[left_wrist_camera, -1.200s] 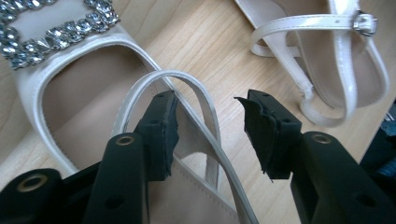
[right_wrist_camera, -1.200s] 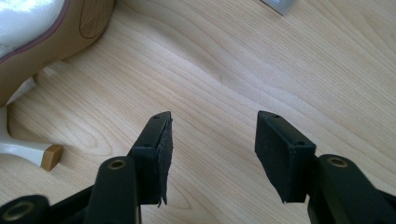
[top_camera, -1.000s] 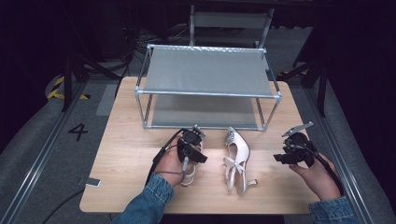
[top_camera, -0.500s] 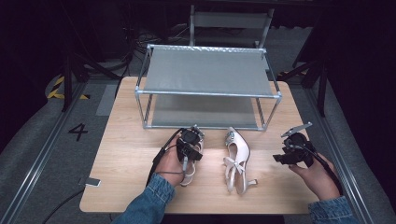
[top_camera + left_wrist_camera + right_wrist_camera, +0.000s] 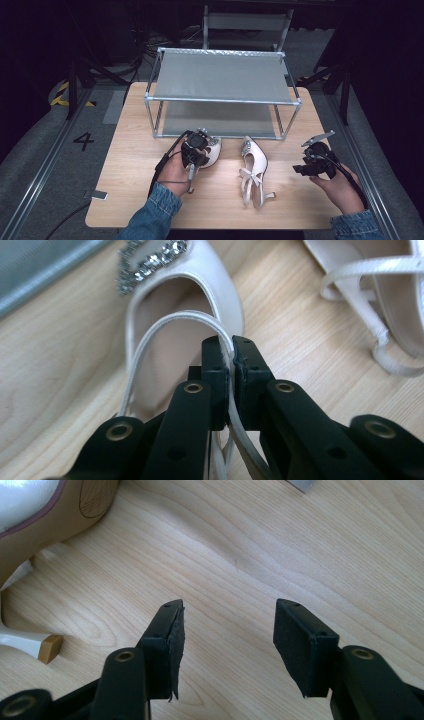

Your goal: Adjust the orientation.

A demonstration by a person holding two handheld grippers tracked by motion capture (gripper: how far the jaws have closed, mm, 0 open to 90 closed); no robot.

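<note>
Two pale satin heeled shoes with jewelled toes are on the wooden table [image 5: 135, 175]. My left gripper [image 5: 196, 161] is over the left shoe [image 5: 213, 150]. Seen from the left gripper view, its jaws have just closed and the left gripper [image 5: 231, 375] is shut on that shoe's thin ankle strap [image 5: 165, 325], above the insole. The second shoe [image 5: 253, 167] lies in the middle of the table, toe toward the rack. My right gripper [image 5: 300, 169] is held to its right, and the right gripper [image 5: 227, 635] stands open over bare wood, beside that shoe's heel [image 5: 30, 645].
A two-tier metal shoe rack [image 5: 222, 100] with grey shelves stands at the back of the table. A small white tag [image 5: 99, 195] lies at the table's front left corner. Dark floor and cables surround the table.
My left gripper has shut on the left shoe's strap and risen a little with it. The right hand and the second shoe have stayed where they were.
</note>
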